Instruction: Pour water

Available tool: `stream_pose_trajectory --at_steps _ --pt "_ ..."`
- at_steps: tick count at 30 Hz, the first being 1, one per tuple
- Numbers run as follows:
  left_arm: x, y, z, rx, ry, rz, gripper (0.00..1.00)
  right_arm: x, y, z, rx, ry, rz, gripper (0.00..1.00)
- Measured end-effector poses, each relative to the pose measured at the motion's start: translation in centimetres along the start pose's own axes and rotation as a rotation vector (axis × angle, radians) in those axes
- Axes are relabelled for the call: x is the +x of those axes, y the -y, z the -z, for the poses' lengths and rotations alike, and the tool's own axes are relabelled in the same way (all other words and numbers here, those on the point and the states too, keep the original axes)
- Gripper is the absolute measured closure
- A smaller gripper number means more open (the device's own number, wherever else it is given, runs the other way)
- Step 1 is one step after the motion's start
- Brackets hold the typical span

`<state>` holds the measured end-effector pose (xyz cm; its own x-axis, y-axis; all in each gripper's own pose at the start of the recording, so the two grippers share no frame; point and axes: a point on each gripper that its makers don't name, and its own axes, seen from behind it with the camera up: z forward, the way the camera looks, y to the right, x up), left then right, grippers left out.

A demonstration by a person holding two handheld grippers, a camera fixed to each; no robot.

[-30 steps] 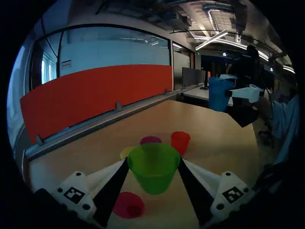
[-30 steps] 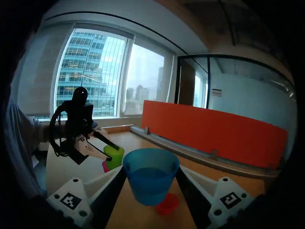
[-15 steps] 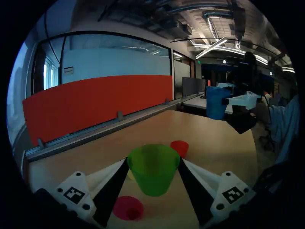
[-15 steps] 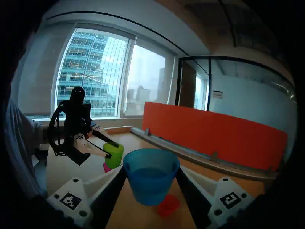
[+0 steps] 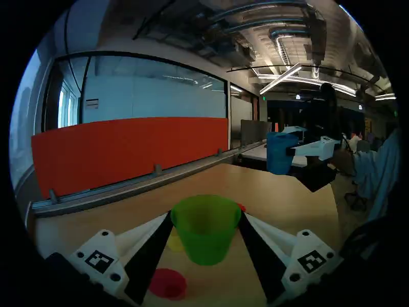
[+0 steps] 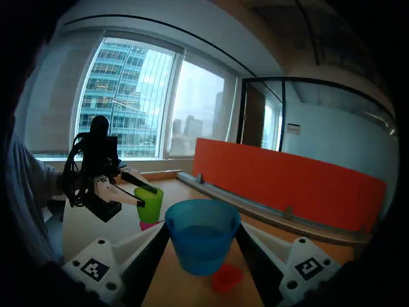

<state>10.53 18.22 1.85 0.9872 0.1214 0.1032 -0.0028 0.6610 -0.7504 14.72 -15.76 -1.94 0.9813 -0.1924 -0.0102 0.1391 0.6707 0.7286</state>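
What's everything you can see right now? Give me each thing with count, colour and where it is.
blue plastic cup: one, blue, holds water, between the right gripper's fingers
green plastic cup: one, green, between the left gripper's fingers
small red plastic cup: one, red, on the table below the blue plastic cup
small pink plastic cup: one, pink, on the table
small yellow plastic cup: one, yellow, on the table, partly hidden
wooden table: one, light brown
divider panel: one, orange, along the table's far edge
windows: several, buildings outside
sleeve: one, pale
left gripper: one, white and black
right gripper: one, white and black
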Motion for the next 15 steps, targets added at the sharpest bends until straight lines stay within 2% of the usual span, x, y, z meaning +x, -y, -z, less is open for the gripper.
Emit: stream_pose_trajectory --at_steps 8,15 --pt "1.1 -0.6 1.0 -0.007 -0.049 0.004 0.1 0.2 0.2 -0.2 0.006 0.0 0.004 0.1" --pt "1.4 -0.7 1.5 -0.008 -0.064 -0.002 0.1 0.4 0.5 -0.4 0.014 0.002 0.009 0.1"
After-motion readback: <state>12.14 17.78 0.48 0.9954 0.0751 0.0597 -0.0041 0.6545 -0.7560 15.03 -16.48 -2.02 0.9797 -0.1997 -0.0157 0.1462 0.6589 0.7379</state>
